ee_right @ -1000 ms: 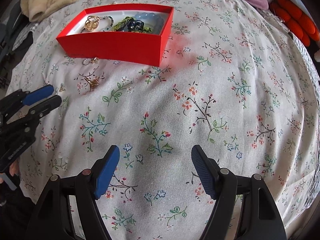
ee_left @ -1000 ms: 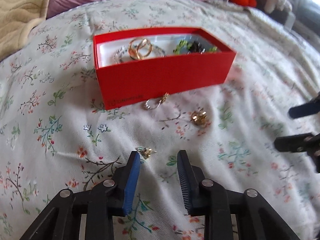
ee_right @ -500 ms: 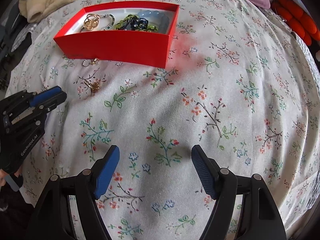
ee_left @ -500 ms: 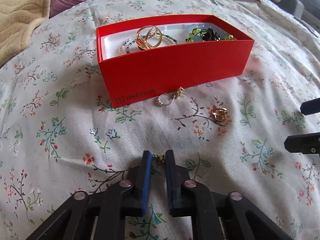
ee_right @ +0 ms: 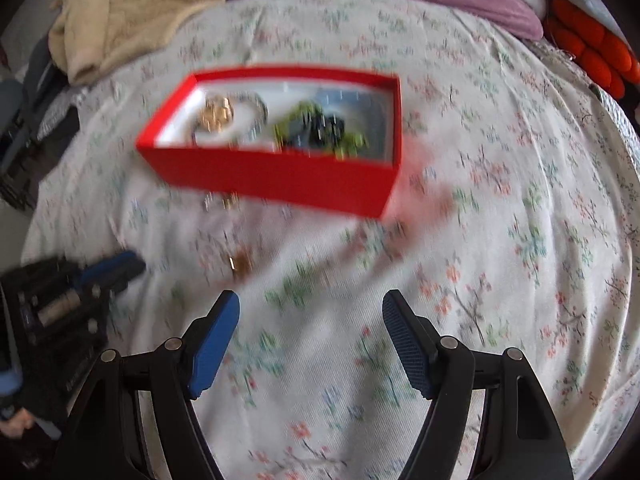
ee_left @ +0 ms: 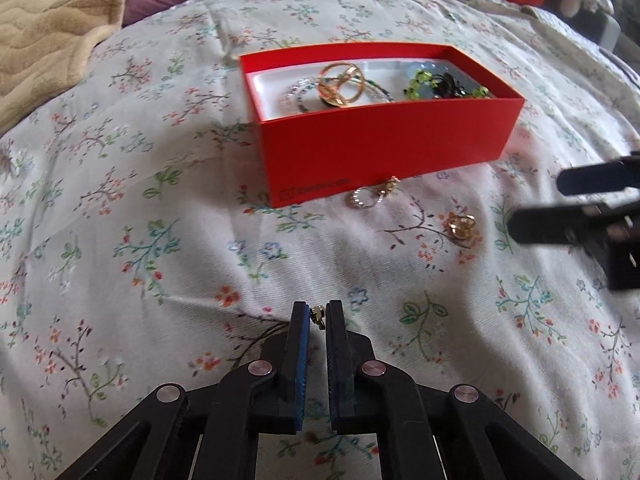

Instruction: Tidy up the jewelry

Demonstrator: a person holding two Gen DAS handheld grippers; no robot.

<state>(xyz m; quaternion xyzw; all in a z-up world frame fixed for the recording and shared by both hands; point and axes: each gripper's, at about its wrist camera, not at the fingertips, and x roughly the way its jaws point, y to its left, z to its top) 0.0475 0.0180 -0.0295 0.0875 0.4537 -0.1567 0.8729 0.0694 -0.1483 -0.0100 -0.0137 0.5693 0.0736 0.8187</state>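
Ahead of the left gripper (ee_left: 318,314) stands the red box (ee_left: 384,152), holding gold rings (ee_left: 340,85), a beaded bracelet (ee_left: 298,94) and green-and-black beads (ee_left: 444,86). The left gripper's jaws are pressed together, pinching a small gold earring (ee_left: 319,314) at their tips just above the floral bedsheet (ee_left: 160,240). Between claw and box lie a silver hoop (ee_left: 368,196) against the box wall and a gold ring (ee_left: 460,227) further right. The right gripper (ee_right: 311,320) hangs spread wide with nothing between its jaws, close to that ring.
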